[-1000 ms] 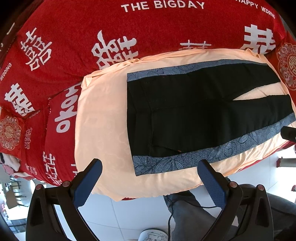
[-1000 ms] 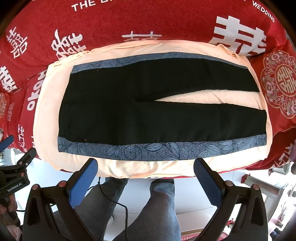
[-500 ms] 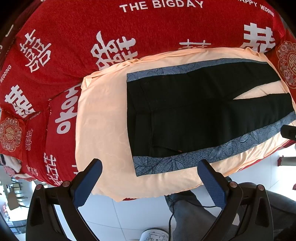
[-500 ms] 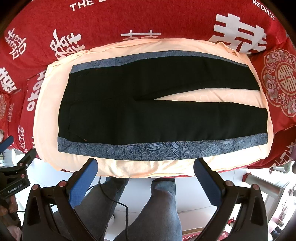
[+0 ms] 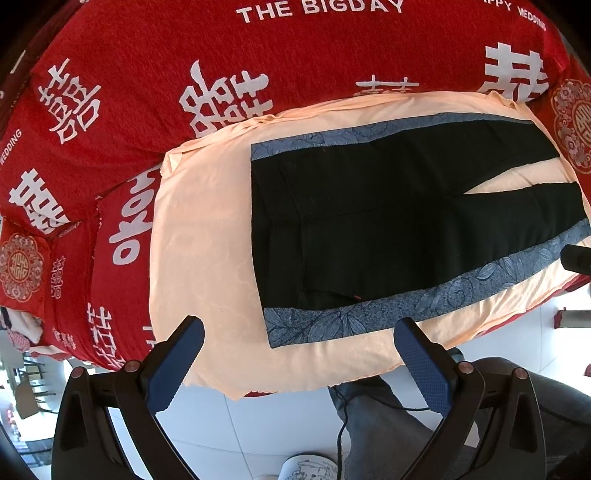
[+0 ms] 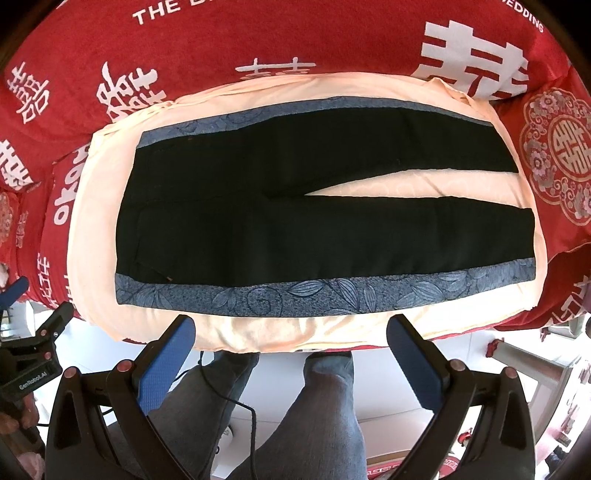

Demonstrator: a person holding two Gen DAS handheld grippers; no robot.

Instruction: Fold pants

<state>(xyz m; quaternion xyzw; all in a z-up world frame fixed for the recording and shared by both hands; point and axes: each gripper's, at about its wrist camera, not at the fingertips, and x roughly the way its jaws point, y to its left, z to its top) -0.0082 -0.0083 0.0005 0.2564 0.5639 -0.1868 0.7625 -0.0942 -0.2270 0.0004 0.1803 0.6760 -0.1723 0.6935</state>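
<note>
Left wrist: tool (image 5: 299, 360) agape above pants (image 5: 388, 236)

Red bedspread (image 5: 147, 74): white print "THE BIGDAY" along the far edge, "WEDDING" at its left and right margins, large white double-happiness characters across it. Left gripper (image 6: 33, 369), seen from the right wrist view: small white label "GenRobot.AI" on its black body.

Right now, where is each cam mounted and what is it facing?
Left wrist: on the left hand-held gripper, open; faces the waist end of the pants; a jeans leg shows below.
Right wrist: on the right hand-held gripper, open; faces the pants full length; both legs show.
Shared: pants, peach sheet, red cover.
</note>
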